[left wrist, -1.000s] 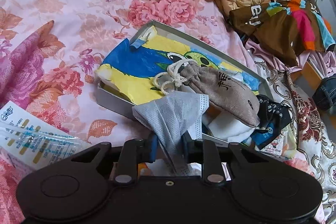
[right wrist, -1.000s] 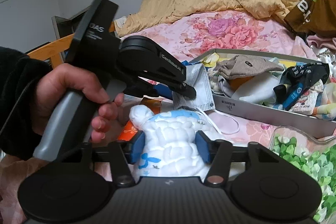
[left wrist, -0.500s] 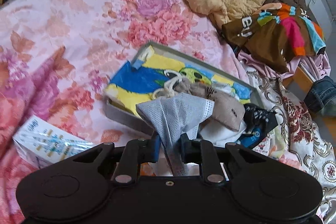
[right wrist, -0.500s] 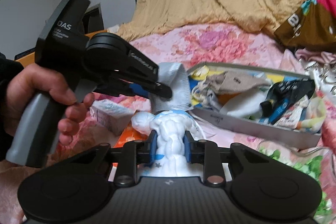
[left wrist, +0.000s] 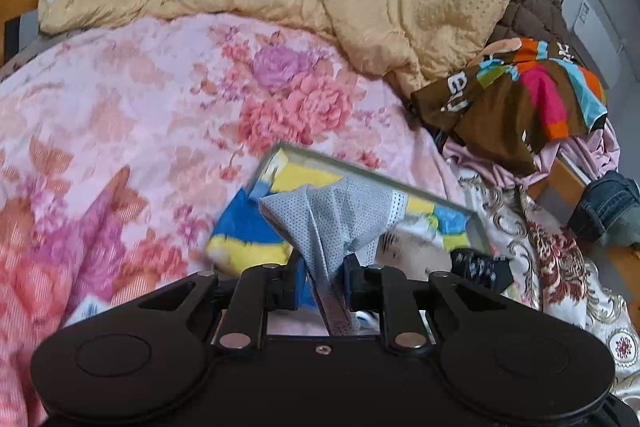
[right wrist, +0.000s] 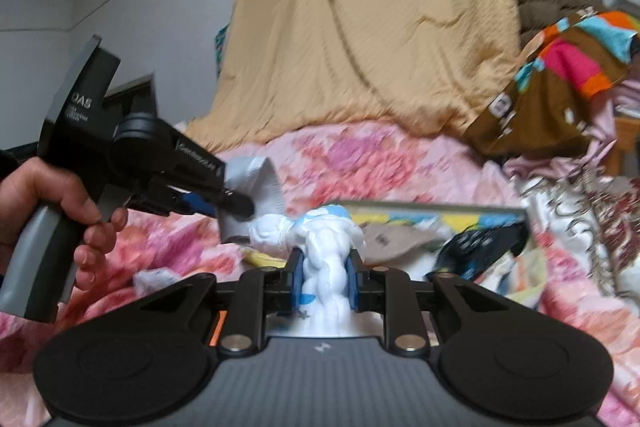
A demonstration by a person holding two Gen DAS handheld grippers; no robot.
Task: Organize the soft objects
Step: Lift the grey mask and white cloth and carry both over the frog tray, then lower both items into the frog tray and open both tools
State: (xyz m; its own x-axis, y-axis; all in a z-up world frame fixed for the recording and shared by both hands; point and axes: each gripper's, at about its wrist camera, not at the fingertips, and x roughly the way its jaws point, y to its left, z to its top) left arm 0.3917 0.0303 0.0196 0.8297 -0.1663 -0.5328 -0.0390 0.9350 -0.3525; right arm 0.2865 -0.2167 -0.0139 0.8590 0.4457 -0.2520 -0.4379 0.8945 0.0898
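The grey box (left wrist: 400, 183) lies near the bed's right edge; the floral quilt (left wrist: 120, 131) left of it is free. 2 grippers are up above the bed: the left gripper (left wrist: 322, 281) has its jaws closed on 1 grey face mask (left wrist: 332, 215), and the right gripper (right wrist: 324, 277) has its jaws closing on 1 white fluffy cloth (right wrist: 326, 247).

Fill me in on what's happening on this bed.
A person is sorting soft things with two tools. The left hand-held gripper is shut on a grey perforated face mask, held up above the shallow grey tray of soft items on the pink floral bedspread. The right hand-held gripper is closing on a white puffy cloth with blue print, already squeezed between its pads. Neither item is in the tray yet.
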